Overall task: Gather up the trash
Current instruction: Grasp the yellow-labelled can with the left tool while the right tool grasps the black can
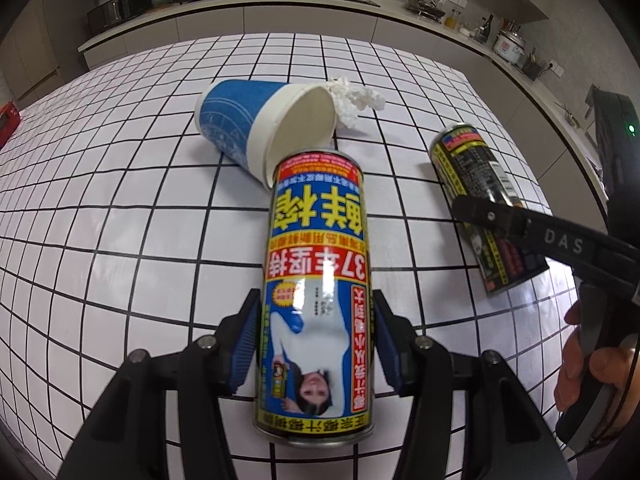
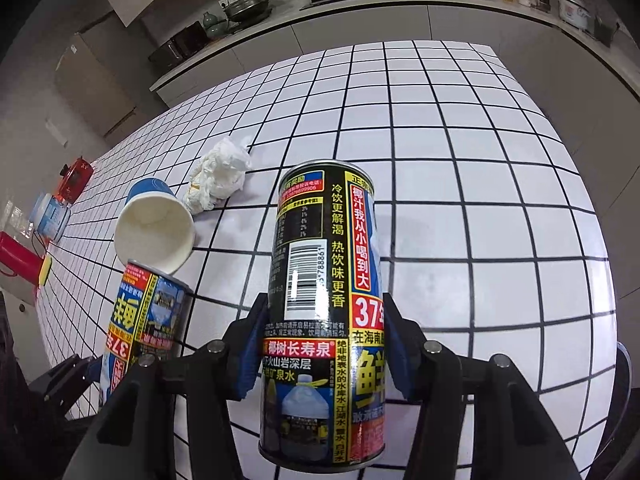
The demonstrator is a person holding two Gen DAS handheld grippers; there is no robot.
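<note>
Each claw is clamped on a drink can: the left claw (image 1: 316, 344) grips the red-and-yellow can (image 1: 316, 280), the right claw (image 2: 324, 344) the black can (image 2: 324, 308). Beyond the red-and-yellow can on the tiled counter (image 1: 120, 220), a paper cup (image 1: 260, 128) lies tipped beside a crumpled tissue (image 1: 360, 100).

A red and yellow can (image 1: 316, 292) is clamped between the blue pads (image 1: 245, 344) of the left gripper (image 1: 316, 344). Just beyond the can, a blue paper cup (image 1: 256, 124) is seen lying on its side on the tiled table (image 1: 120, 208), with crumpled tissue (image 1: 360, 100) behind it. Right of the can, a black can (image 1: 480, 200) is gripped by the right gripper (image 1: 492, 216).
</note>
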